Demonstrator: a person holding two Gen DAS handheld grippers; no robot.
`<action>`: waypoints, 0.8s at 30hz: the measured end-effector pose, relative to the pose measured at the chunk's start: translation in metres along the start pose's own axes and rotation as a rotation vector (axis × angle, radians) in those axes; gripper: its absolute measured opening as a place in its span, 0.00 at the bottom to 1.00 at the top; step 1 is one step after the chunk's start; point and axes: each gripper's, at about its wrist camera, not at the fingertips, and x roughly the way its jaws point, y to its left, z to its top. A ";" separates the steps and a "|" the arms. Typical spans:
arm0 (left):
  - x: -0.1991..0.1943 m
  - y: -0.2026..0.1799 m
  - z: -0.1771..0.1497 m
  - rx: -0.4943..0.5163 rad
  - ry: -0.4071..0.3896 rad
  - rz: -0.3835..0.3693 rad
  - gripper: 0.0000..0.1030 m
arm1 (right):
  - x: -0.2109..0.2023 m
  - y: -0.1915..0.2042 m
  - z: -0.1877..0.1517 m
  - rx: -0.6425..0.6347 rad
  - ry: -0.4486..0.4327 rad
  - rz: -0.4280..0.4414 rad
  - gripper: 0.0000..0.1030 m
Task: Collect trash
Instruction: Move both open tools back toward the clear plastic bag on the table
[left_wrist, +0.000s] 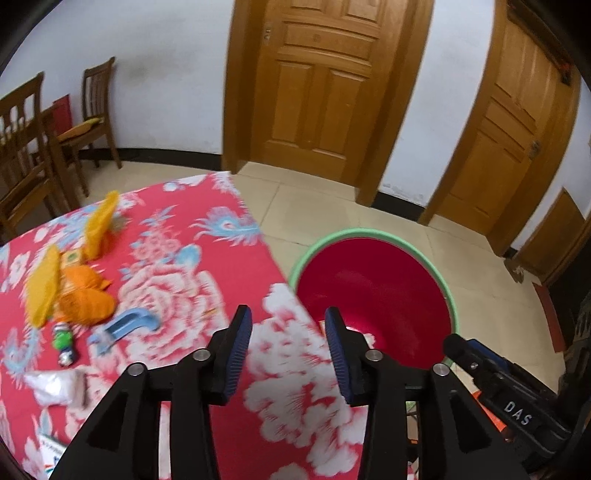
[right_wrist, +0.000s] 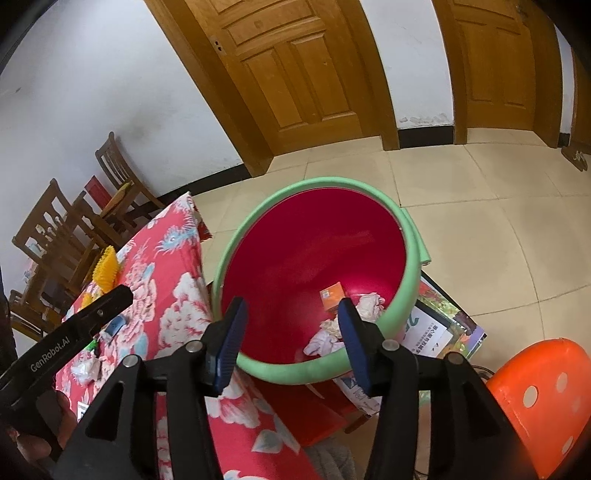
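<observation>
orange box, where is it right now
In the right wrist view the orange box lies at the bottom of the red bin, right of centre, beside crumpled white paper, just behind the open right gripper.

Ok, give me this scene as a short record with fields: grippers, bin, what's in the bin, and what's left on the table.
left gripper: open, empty, over the table edge
right gripper: open, empty, above the bin
bin: red inside, green rim, on the floor beside the table
in bin: orange carton, crumpled tissues
on table: orange peels, blue plastic piece, small bottle, white wrapper
</observation>
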 end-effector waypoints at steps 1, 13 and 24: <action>-0.004 0.006 -0.001 -0.010 -0.005 0.013 0.46 | -0.001 0.003 -0.001 -0.003 -0.001 0.004 0.54; -0.039 0.070 -0.018 -0.111 -0.026 0.130 0.58 | -0.010 0.039 -0.013 -0.051 0.010 0.047 0.62; -0.052 0.127 -0.038 -0.201 -0.005 0.246 0.71 | -0.013 0.066 -0.024 -0.102 0.025 0.070 0.64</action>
